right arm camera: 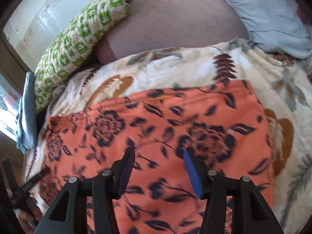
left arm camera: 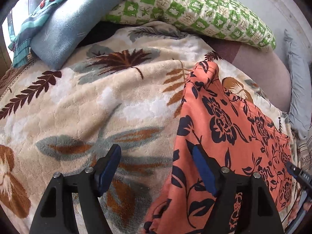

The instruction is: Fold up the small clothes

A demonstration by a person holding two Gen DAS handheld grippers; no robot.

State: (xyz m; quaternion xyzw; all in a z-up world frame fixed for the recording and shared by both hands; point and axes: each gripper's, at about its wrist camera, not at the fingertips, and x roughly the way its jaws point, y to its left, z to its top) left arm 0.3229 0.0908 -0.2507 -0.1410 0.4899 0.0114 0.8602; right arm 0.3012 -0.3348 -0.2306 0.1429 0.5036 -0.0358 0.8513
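An orange garment with a dark floral print [left arm camera: 234,128] lies flat on a cream leaf-patterned blanket [left arm camera: 97,101]. My left gripper [left arm camera: 155,149] is open at the garment's left edge. Its left finger is over the blanket and its right finger over the orange cloth, and nothing is pinched. In the right wrist view the garment [right arm camera: 156,120] fills the middle, blurred by motion. My right gripper [right arm camera: 159,150] hovers over it, open, with nothing between the pads. The left gripper's tip [right arm camera: 29,183] shows at the garment's lower left corner.
A green-checked pillow [left arm camera: 195,9] lies at the back against the pale wall. A folded blue cloth [left arm camera: 78,19] and a teal knitted garment [left arm camera: 29,25] sit at the back left. A mauve sheet [right arm camera: 175,19] and a light blue pillow [right arm camera: 263,15] lie beyond the blanket [right arm camera: 175,68].
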